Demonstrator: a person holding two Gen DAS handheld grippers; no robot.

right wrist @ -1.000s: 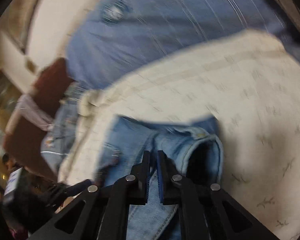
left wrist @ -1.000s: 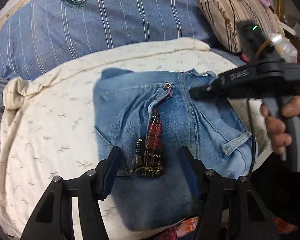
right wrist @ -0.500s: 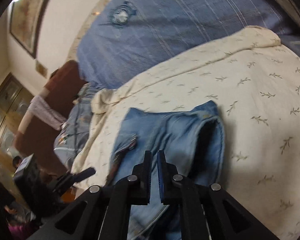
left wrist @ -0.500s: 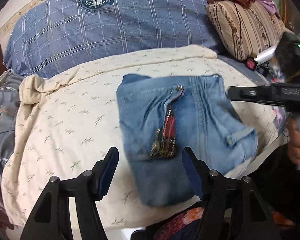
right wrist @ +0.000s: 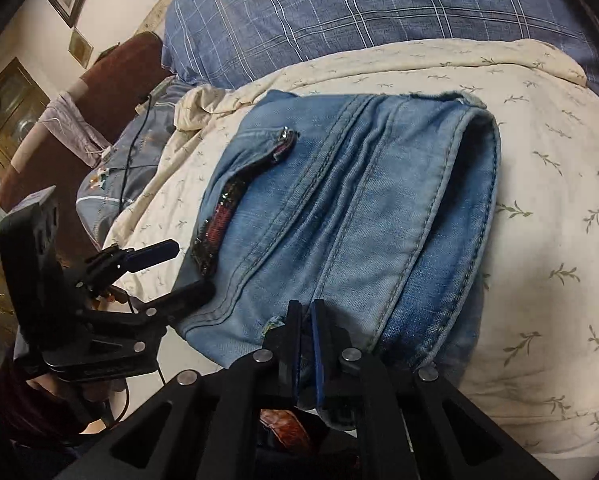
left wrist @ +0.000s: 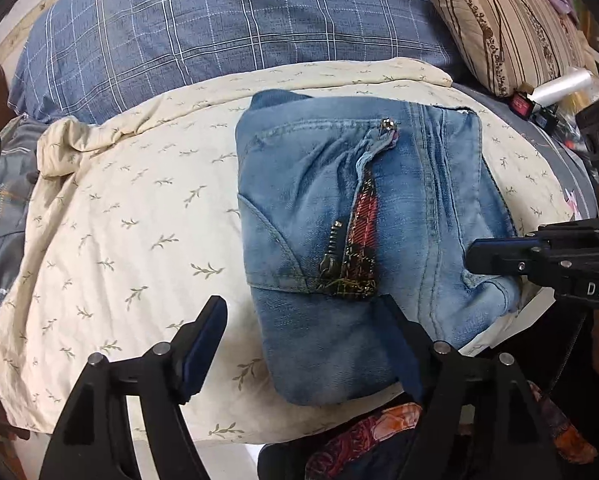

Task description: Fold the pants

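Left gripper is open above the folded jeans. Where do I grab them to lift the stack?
Grip the jeans at the rounded folded edge nearest the left gripper, coming from the bed's near side. All layers meet there in one bulge, overhanging the cream blanket.

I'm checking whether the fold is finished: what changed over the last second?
The left gripper has just been opening; its fingers straddle the near edge of the folded jeans without pressing. The right gripper, shut and empty throughout, drew back from the waistband toward the near right edge. The jeans stayed folded on the cream sheet.
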